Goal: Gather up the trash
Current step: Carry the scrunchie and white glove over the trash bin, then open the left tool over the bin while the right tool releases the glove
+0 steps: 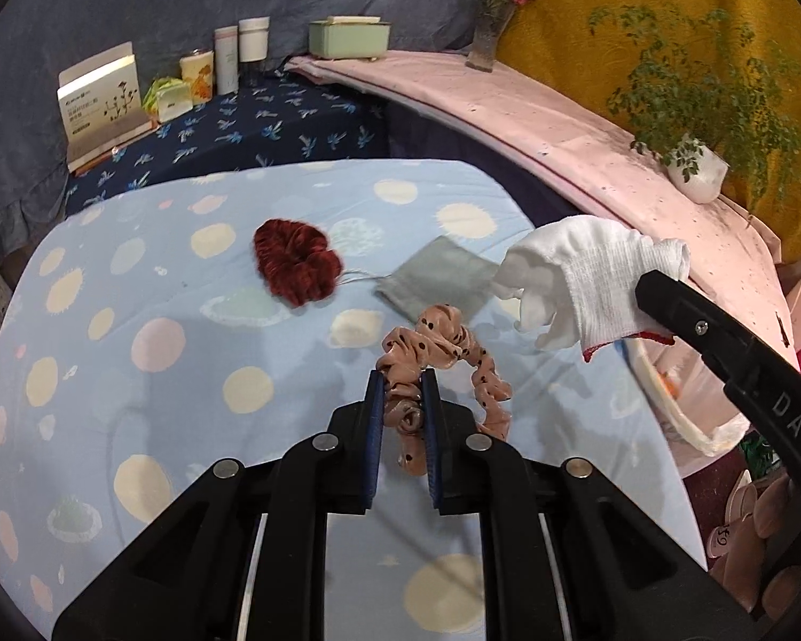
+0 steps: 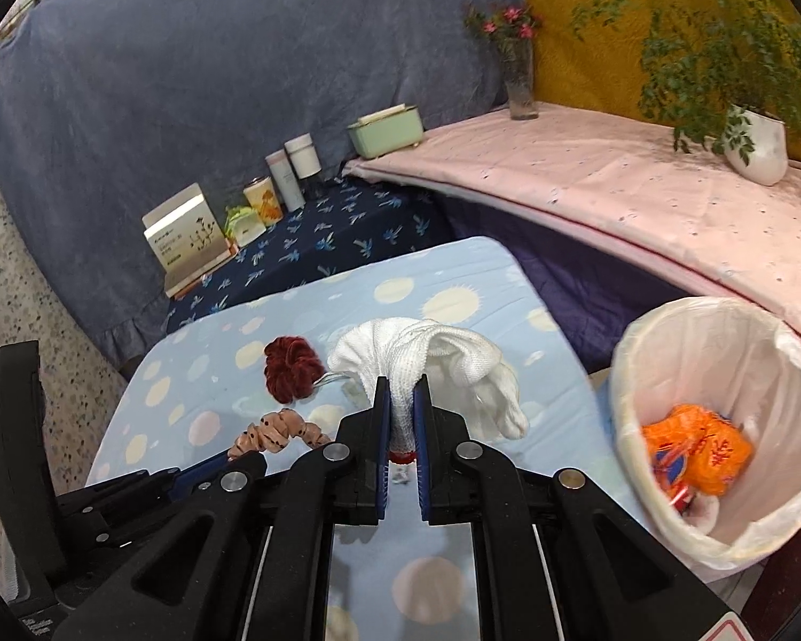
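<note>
My left gripper (image 1: 403, 382) is shut on a peach scrunchie with black dots (image 1: 443, 352) and holds it above the blue spotted tablecloth (image 1: 133, 320). My right gripper (image 2: 401, 390) is shut on a white knitted glove (image 2: 432, 358), which hangs over the table; the glove also shows in the left wrist view (image 1: 587, 278). A dark red scrunchie (image 1: 296, 262) and a grey pouch (image 1: 438, 278) lie on the cloth. A bin with a white liner (image 2: 721, 374) stands to the right of the table with orange wrappers (image 2: 694, 448) inside.
Boxes, jars and a mint-green tissue box (image 1: 350, 37) stand on the dark blue cloth and pink shelf behind. A flower vase (image 1: 486, 26) and a potted plant (image 1: 699, 171) sit on the pink shelf. Shoes (image 1: 747, 529) lie on the floor at right.
</note>
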Motion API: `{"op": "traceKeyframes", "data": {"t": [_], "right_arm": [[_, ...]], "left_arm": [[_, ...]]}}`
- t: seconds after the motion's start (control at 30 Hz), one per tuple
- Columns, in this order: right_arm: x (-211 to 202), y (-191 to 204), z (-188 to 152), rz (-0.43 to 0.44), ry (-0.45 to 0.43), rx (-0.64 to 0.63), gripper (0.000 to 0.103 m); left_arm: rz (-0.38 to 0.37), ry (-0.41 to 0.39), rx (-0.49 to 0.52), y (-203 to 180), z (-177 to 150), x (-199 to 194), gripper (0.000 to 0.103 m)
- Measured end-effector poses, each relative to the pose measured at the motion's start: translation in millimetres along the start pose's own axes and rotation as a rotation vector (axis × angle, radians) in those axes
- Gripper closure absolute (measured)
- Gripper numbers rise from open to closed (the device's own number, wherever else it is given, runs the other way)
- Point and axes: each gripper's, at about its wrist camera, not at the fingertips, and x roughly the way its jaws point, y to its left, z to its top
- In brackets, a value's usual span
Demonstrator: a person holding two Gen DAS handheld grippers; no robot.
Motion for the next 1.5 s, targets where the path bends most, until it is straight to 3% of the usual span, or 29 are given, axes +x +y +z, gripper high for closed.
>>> {"op": "traceKeyframes", "data": {"t": [0.4, 0.9, 1.4, 1.5], "right_arm": [[-64, -76, 10, -0.069, -0.090, 0.081, 0.095], [-103, -163, 2, -0.173, -0.131, 0.178, 0.095], [-109, -203, -6, -0.212, -0.133, 0.226, 0.095], [-106, -207, -7, -0.212, -0.128, 0.230, 0.095]], "left_arm": [[-0.049, -0.024, 0.097, -86, 6, -17, 0.090], [-0.125, -0.005, 0.213, -181, 12, -3, 0.090], [-0.159, 0.037, 0.257, -225, 16, 25, 0.089], [-0.156, 0.043, 0.262, -229, 14, 30, 0.085]]}}
